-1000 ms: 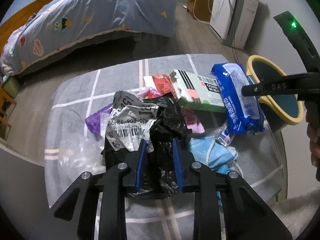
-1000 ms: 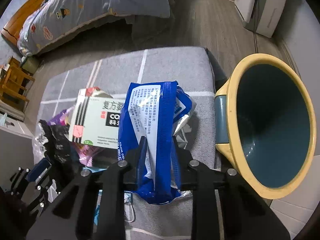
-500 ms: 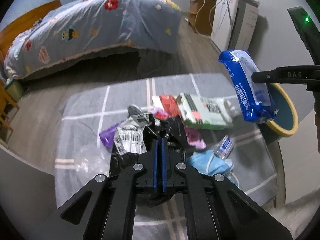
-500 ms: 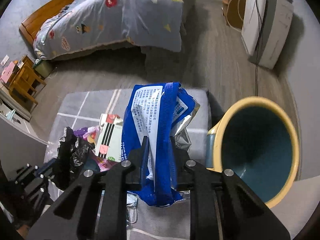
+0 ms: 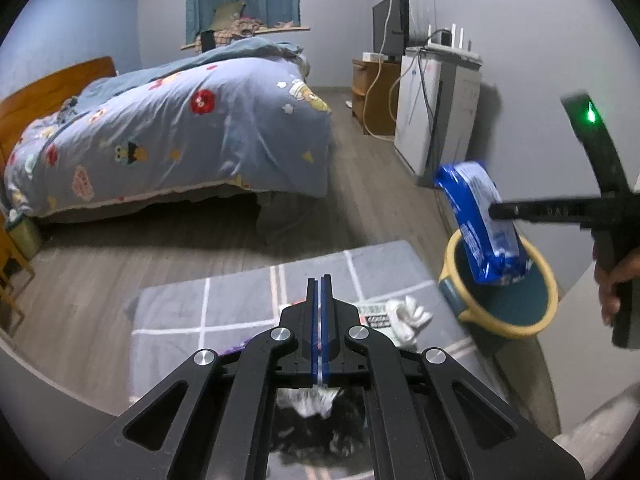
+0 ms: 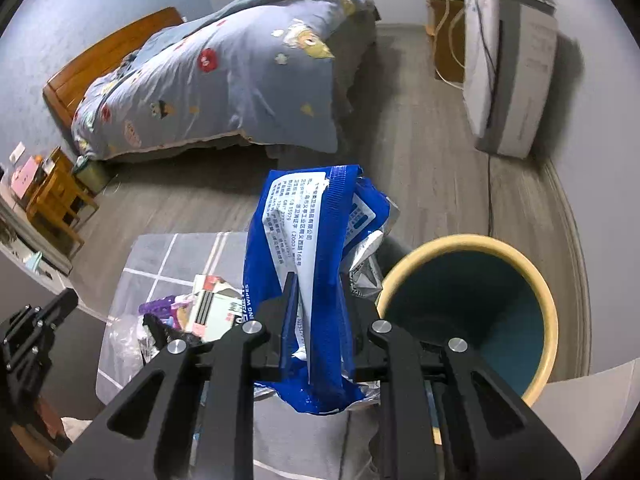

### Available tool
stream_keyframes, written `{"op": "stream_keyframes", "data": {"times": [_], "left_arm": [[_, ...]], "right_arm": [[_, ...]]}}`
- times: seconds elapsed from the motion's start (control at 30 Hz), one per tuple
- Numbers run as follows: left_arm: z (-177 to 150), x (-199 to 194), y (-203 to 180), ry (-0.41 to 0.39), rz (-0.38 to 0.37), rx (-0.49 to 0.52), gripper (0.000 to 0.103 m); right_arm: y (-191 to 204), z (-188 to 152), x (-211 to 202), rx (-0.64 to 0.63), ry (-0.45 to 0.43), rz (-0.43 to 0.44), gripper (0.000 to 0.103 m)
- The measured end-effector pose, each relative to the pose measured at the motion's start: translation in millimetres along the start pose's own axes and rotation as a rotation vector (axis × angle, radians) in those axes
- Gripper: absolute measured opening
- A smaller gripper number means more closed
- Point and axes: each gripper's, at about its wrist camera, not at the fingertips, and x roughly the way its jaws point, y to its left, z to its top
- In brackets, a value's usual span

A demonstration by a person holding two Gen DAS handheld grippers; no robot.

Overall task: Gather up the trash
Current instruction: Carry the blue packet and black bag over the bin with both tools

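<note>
the right gripper (image 6: 318,320) had its fingers (image 6: 289,312) clenched on a blue wipes pack (image 6: 312,256). the pack hung in the air, above the near edge of the yellow bin (image 6: 548,308). in the left wrist view the low end of the pack (image 5: 480,220) sat just over the bin's rim (image 5: 452,252). the bin stood just beside the grey desk (image 6: 168,252).

the left gripper (image 5: 319,320) had its fingers (image 5: 312,320) squeezed shut on a black plastic bag (image 5: 320,428) with a white label on it. the bag dangled below the fingers, close to the camera, and only part of it showed.

more trash was left on the desk: a striped box (image 6: 212,312), a purple wrapper (image 6: 160,304) and a white crumpled thing (image 5: 408,316).

to do this step well, the pack should go right over the middle of the bin before the fingers let go. the pack was long and floppy, so it might catch on the rim and tip out onto the floor. holding it lower, with its end already inside, would probably help. the black bag looked light and might swing, so it should go across slowly and wait its turn, so the two grippers would not bump over the bin.
</note>
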Motion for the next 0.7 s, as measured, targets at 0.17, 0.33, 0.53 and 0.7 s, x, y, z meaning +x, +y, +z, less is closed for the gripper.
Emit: {"op": "stream_keyframes", "data": {"times": [0.17,0.33,0.53,0.7], "left_arm": [[-14,25,5,0.118,-0.018,-0.076,0.004],[-57,53,-4,0.268,-0.005,-0.103,0.051],[-92,78,-24,0.38,0.044,0.003,0.063],[-104,93,-21,0.426,0.118,0.07,0.046]], "right_arm": [[-20,-5,8,0.039,0.031,0.01,0.018],[-28,-7,14,0.072,0.049,0.038,0.019],[-23,-8,12,0.061,0.047,0.048,0.019],[-26,-8,11,0.064,0.049,0.045,0.019]]}}
